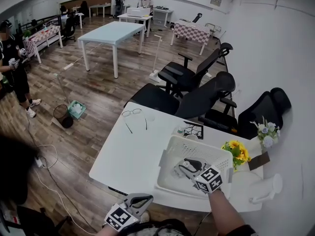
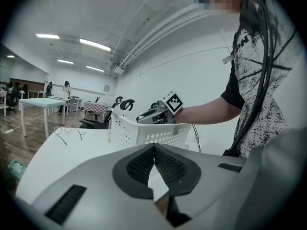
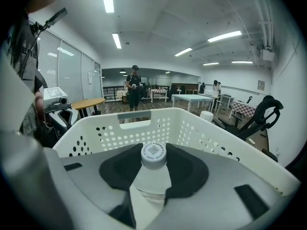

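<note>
Overhead, our right gripper point(image 1: 189, 167) sits in the basket point(image 1: 170, 144) on the bench point(image 1: 128, 156); our left gripper point(image 1: 139, 200) hangs nearer us, apart from it. Left gripper view: jaws together, empty. Right gripper view: jaws clamp a bottle point(image 3: 152, 176), cap pointing along them, inside the basket.

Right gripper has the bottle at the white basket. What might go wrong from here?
1. The right gripper pinches the clear plastic bottle with a white cap near its neck; it may slip or swing.
2. The white perforated plastic basket looks light, and the left gripper is shut, away from it: a bump on its wall may shift it.
</note>
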The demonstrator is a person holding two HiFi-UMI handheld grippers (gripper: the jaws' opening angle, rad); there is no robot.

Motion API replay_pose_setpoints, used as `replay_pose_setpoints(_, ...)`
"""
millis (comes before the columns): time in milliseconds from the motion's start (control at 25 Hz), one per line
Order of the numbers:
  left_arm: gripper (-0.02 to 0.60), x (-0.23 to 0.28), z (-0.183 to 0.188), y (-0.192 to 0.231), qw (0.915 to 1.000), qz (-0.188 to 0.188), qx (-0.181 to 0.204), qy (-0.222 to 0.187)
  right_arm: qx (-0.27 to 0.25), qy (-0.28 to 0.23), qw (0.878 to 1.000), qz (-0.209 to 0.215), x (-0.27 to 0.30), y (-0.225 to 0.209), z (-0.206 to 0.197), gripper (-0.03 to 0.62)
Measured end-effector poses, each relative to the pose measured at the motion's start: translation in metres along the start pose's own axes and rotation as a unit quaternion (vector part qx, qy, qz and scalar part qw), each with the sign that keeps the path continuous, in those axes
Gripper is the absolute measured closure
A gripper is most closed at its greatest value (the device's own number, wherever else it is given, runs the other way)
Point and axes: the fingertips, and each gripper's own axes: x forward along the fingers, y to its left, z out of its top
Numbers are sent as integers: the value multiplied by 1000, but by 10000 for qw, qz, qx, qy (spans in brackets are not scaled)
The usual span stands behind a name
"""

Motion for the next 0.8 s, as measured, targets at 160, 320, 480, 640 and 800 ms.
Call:
replay_pose_setpoints(160, 571, 3, 4, -5, 10000, -81, 46, -30, 11, -201, 9998, -71, -12, -3, 15, 433)
replay_pose_setpoints(320, 571, 7, 12, -11, 9997, -173, 166, -92, -14, -428, 9989, -183, -28, -6, 35, 431)
replay_pose_setpoints(480, 571, 10, 23, -15, 9989, -269, 321, -194, 18, -694, 9972, -279, -48, -8, 59, 431)
replay_pose_setpoints(640, 571, 18, 33, -22, 9975, -458, 467, -283, 54, -939, 9947, -409, -72, -12, 83, 431)
replay_pose_setpoints(800, 571, 23, 41, -34, 9952, -685, 611, -339, 16, -1143, 9918, -575, -99, -12, 101, 433)
